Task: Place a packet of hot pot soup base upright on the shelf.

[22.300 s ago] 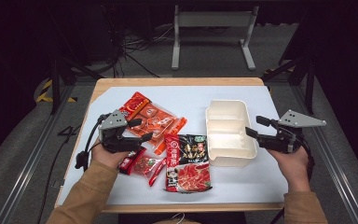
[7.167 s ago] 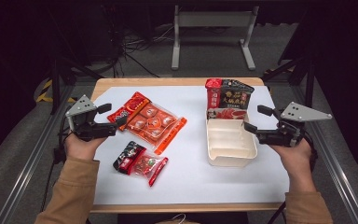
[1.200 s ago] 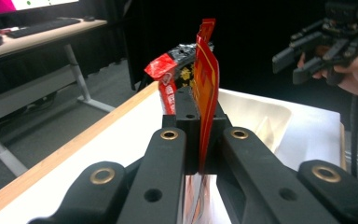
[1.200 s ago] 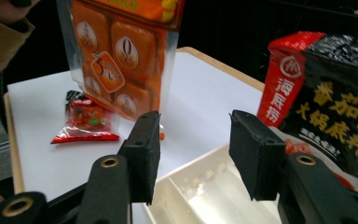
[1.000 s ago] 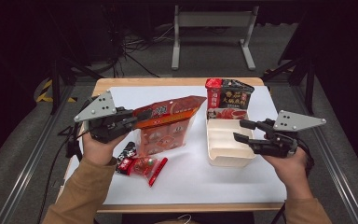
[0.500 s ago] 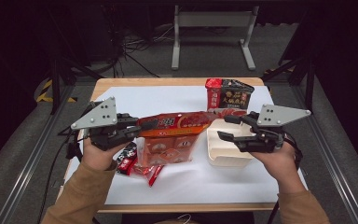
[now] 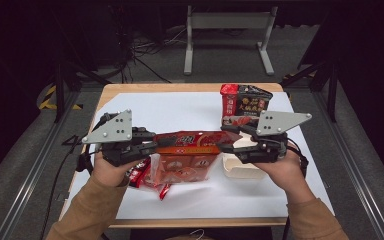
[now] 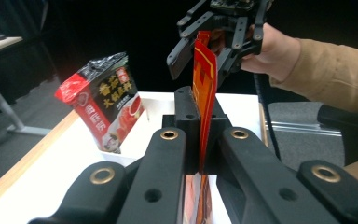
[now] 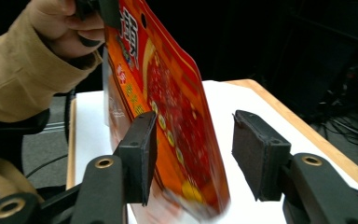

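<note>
A red-orange snack bag (image 7: pixel 185 146) hangs above the white table (image 7: pixel 180 107), stretched level between both grippers. My left gripper (image 7: pixel 152 146) is shut on its left end, and the left gripper view has the bag's edge (image 8: pixel 205 79) pinched between the jaws (image 8: pixel 200 119). My right gripper (image 7: pixel 223 145) straddles the right end. In the right gripper view the bag (image 9: pixel 168 93) stands between the pads of that gripper (image 9: pixel 193 149), close to the left pad and clear of the right one. These jaws have just been closing around the bag and are open.
A white tub (image 7: pixel 240 169) sits under my right gripper, with a black and red pouch (image 7: pixel 245 102) standing at its far end. Small red packets (image 7: pixel 140 175) lie on the table under the left hand. A metal stand (image 7: pixel 225 30) rises beyond the table.
My right gripper has moved left from beside the tub to the bag's free end. The bag has swung from tilted to level between the grippers. The left hand stayed put.
</note>
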Demonstrator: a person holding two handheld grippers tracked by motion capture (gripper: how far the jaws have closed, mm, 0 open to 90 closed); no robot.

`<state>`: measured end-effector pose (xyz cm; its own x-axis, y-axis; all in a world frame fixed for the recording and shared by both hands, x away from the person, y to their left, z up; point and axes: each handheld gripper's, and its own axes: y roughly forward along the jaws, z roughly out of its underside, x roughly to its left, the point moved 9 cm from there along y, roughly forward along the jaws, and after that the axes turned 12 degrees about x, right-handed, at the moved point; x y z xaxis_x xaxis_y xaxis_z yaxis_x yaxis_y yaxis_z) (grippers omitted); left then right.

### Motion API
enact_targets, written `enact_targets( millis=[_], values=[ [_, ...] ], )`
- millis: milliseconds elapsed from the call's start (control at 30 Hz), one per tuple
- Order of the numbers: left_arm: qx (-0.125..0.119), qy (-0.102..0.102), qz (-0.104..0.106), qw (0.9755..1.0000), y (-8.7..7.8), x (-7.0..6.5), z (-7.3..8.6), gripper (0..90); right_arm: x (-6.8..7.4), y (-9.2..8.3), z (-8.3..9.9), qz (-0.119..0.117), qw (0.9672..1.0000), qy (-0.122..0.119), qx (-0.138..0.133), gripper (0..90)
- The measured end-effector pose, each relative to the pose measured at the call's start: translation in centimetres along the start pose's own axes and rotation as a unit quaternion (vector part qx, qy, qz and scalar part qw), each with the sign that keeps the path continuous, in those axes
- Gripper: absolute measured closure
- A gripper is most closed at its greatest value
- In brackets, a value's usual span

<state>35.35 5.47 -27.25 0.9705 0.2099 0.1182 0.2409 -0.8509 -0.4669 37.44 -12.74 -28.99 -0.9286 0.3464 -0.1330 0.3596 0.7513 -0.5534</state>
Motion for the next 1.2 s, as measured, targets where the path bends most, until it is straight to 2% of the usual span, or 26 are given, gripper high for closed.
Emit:
enact_targets(
  millis=[167,267,433,500,633,1000,1200],
  values=[
    [0.0,0.005,0.005,1.0,0.2,-0.2,0.0,90.0,0.3,0.8,-0.2,-0.014,0.9999,-0.003,0.003,53.3],
    [0.003,0.006,0.003,1.0,0.3,-0.3,0.0,90.0,0.5,1.3,-0.3,-0.021,0.9997,-0.009,0.008,59.5],
    [0.004,0.005,-0.001,1.0,0.4,-0.2,0.1,90.0,1.4,1.8,-0.3,-0.047,0.9985,-0.024,0.013,83.5],
    [0.004,0.003,-0.006,1.0,0.3,0.1,0.2,90.0,1.7,1.9,-0.3,-0.05,0.9979,-0.035,0.019,88.4],
    [-0.003,-0.001,-0.004,1.0,0.1,0.2,0.2,89.9,2.2,1.9,-0.7,-0.041,0.998,-0.042,0.025,89.3],
    [-0.019,-0.007,-0.013,0.9997,-0.4,0.7,0.2,87.5,2.2,1.4,-1.7,-0.025,0.999,-0.026,0.025,89.5],
    [-0.024,-0.019,-0.028,0.9991,-0.5,1.3,0.4,80.1,2.3,1.3,-2.2,-0.025,0.999,-0.024,0.028,89.6]
  ],
)
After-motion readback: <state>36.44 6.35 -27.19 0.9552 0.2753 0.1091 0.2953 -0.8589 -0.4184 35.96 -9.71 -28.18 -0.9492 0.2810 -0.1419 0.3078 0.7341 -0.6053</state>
